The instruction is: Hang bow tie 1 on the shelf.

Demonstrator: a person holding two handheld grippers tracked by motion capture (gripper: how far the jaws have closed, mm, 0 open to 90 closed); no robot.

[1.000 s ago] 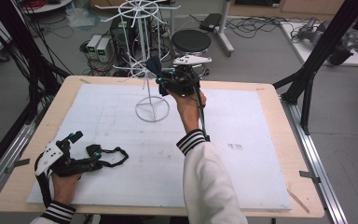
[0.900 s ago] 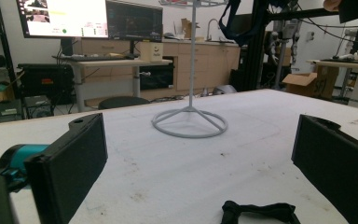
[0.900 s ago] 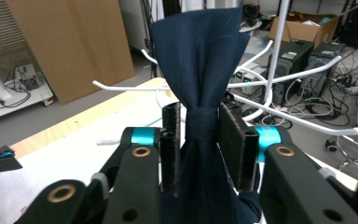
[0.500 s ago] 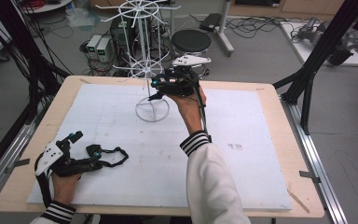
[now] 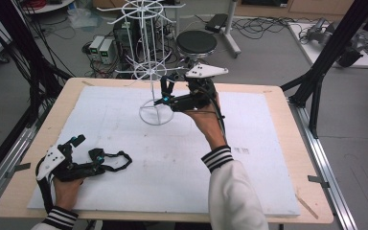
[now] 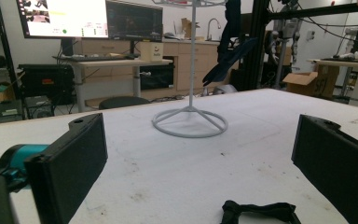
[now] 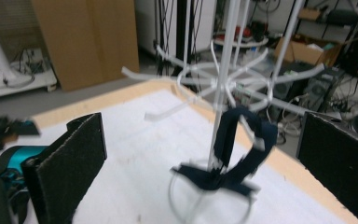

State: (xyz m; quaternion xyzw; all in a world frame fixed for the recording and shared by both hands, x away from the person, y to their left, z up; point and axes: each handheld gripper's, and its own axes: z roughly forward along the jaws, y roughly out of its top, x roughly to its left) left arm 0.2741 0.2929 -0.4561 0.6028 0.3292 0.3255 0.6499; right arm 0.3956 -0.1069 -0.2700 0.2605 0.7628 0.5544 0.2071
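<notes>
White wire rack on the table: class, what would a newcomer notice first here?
The tall white wire rack stands at the table's far edge, a dark strap dangling from one of its lower hooks. Just beside it the right gripper hovers with open jaws, which have just been opening. Near the front left, another black strap lies by the open left gripper.

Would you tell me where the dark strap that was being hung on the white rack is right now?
In the right gripper view, the dark strap hangs from a lower hook of the white wire rack, beside its pole, ahead of the right gripper, whose jaws stand open.
</notes>
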